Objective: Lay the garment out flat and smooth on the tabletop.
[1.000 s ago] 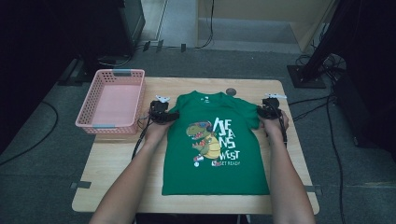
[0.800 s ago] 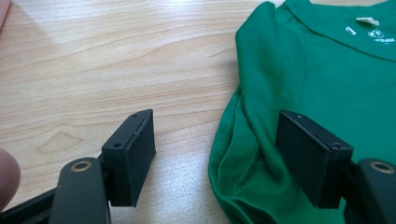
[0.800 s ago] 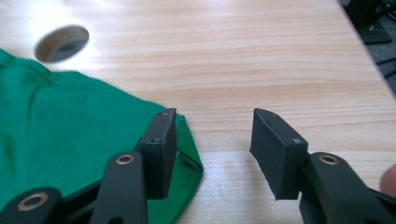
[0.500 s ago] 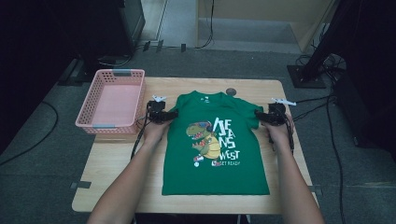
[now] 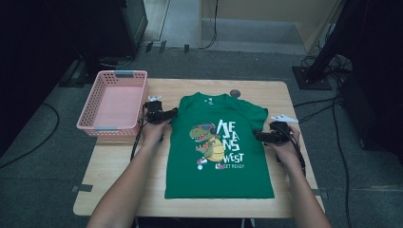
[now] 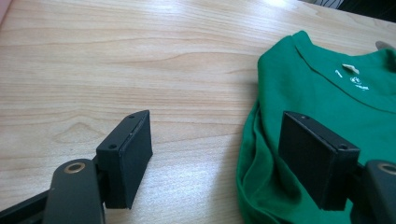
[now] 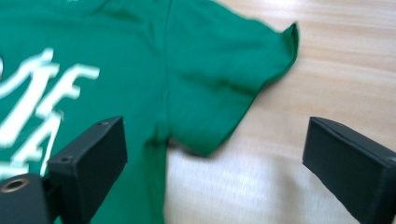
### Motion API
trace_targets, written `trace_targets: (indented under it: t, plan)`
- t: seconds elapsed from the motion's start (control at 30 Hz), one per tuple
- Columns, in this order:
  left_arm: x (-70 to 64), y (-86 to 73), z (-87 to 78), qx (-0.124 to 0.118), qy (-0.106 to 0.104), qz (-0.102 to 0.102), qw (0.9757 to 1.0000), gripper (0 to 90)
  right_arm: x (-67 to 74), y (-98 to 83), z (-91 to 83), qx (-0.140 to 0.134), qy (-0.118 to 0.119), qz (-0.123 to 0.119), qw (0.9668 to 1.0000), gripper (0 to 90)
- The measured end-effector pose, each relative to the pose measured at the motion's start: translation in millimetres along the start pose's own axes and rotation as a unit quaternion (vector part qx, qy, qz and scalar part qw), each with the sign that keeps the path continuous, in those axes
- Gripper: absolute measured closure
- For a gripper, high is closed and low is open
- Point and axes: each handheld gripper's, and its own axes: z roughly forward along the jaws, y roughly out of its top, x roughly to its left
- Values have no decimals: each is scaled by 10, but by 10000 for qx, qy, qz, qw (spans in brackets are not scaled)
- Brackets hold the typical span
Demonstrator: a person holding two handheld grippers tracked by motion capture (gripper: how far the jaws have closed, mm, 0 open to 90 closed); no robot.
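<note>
With the green T-shirt [image 5: 221, 147] flat on the surface [image 5: 119, 161], your left tongs [image 5: 167, 114] gape at its sleeve and your right tongs [image 5: 259, 136] have just been opening, empty, so next pinch both sleeves to fold.

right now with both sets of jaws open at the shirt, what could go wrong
1. The left gripper straddles the bunched left sleeve; closing there may pinch several layers and crease the shirt.
2. The right gripper, whose jaws have just been opening with nothing clamped, sits below the right sleeve; a grab here may pull the shirt askew.
</note>
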Motion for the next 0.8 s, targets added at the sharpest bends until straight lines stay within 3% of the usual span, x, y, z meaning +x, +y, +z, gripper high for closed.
trace_targets:
  t: [0.2,0.37,0.57,0.6,0.67,0.73,0.8]
  plan:
    - [-34,-11,2,44,11,122,9999,282,59,-157,-23,183,-64,-67,9998,31]
    - [-93,-23,-4,147,154,420,9989,425,111,-205,-32,189,-88,-144,9997,31]
    - [-111,-37,-6,241,100,612,9978,778,132,-206,-24,231,-157,-210,9994,30]
    - [-111,-37,-9,232,184,653,9974,823,133,-207,-24,232,-163,-204,9994,30]
    - [-110,-24,-24,130,550,732,9957,878,135,-208,-26,233,-177,-200,9994,30]
    - [-128,-4,-48,-16,882,891,9921,894,134,-210,-28,227,-220,-171,9994,30]
    - [-131,27,-78,-166,1087,889,9900,900,129,-213,-33,231,-275,-121,9993,31]
